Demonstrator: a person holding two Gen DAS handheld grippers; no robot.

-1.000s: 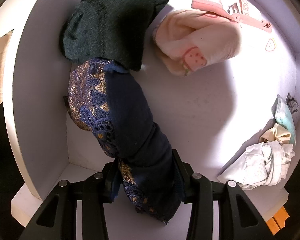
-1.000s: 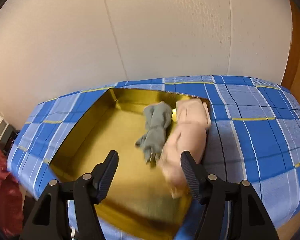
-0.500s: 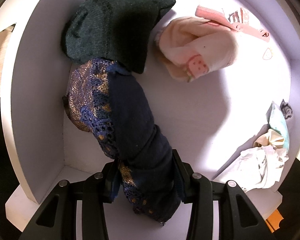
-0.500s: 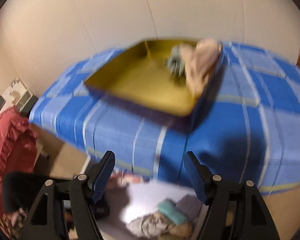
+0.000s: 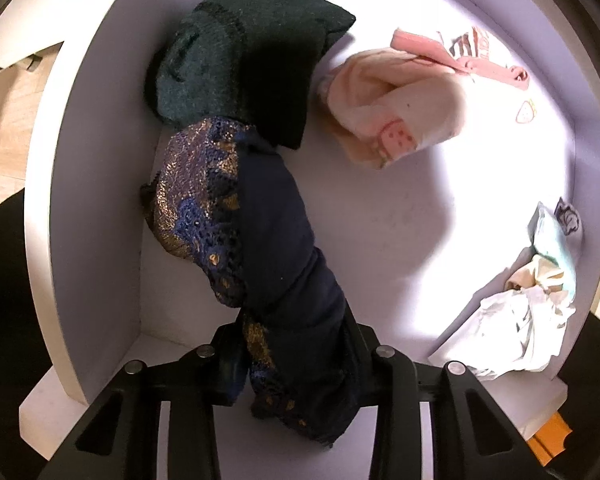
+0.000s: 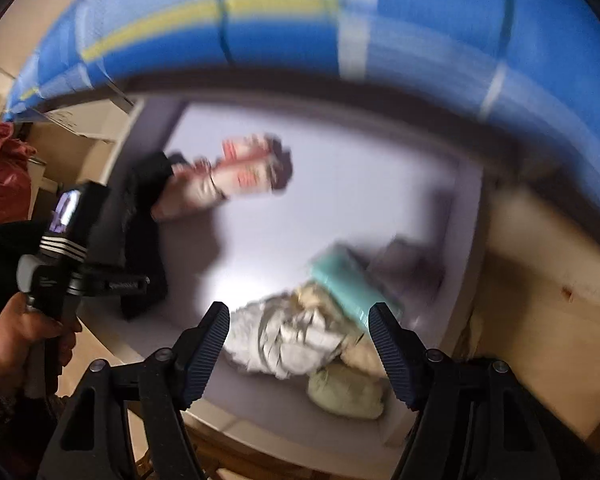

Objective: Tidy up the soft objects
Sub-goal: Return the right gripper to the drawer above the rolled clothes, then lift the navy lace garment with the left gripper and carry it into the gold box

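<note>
A navy garment with gold lace (image 5: 272, 240) hangs into the left corner of a white bin (image 5: 92, 184). My left gripper (image 5: 296, 360) is closing on its lower end, and both pads press the fabric. A dark green knit (image 5: 244, 60) lies behind it, with a cream and pink cloth (image 5: 396, 108) to the right. My right gripper (image 6: 300, 332) stands open, pointing down above a crumpled white cloth (image 6: 292, 340), with nothing held. A teal piece (image 6: 348, 284) and a pale green bundle (image 6: 344, 392) lie beside that cloth. The right wrist view is blurred.
A blue plaid cover (image 6: 300, 20) hangs down over the far side, above the bin. A hand (image 6: 16, 332) holds the other tool at the bin's left. Red fabric (image 6: 0, 176) and boxes sit at far left. A wooden floor (image 6: 540, 300) borders the bin's right.
The right gripper swung down from the plaid-covered surface with its gold tray to point into the white bin. The left gripper stayed put and squeezed tighter on the navy garment.
</note>
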